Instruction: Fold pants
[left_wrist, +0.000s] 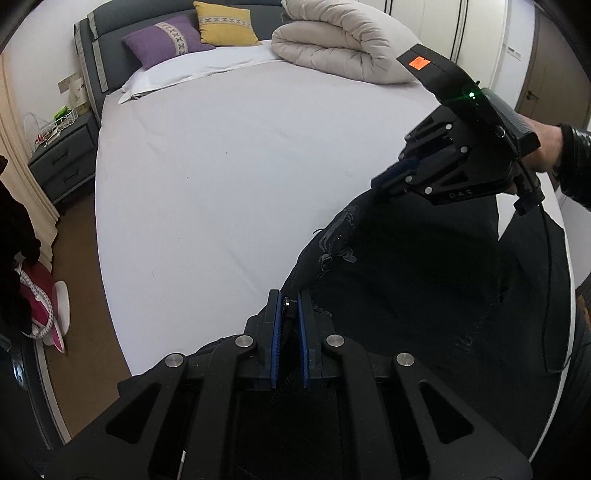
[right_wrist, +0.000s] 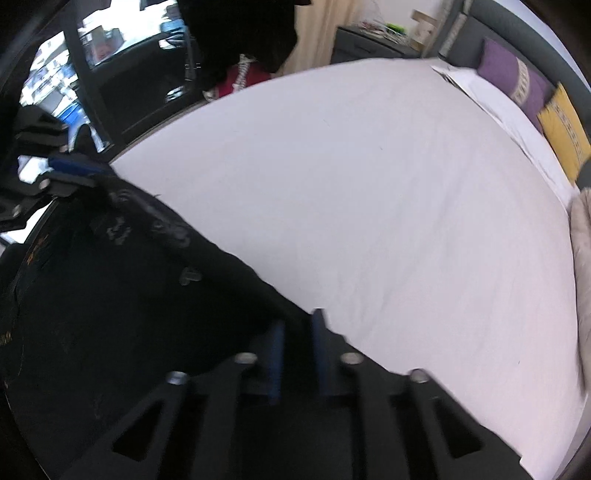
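White sheeting covers the bed (left_wrist: 229, 155), with a purple cushion (left_wrist: 166, 38), a yellow cushion (left_wrist: 225, 22) and a rolled duvet (left_wrist: 340, 40) at its head. Black pants (left_wrist: 406, 280) lie bunched at the bed's near edge. Both tools pinch the pants' upper edge: the left gripper (left_wrist: 289, 317) has its blue fingers (left_wrist: 274, 332) clamped on fabric near a button, and the right gripper (right_wrist: 297, 339) is nearly closed on the cloth.

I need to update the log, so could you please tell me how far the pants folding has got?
Done: no fold visible yet. In hand: the left gripper and right gripper each pinch an edge of the black fabric pants, stretched between them over the white-sheeted bed. Left: all the folding.
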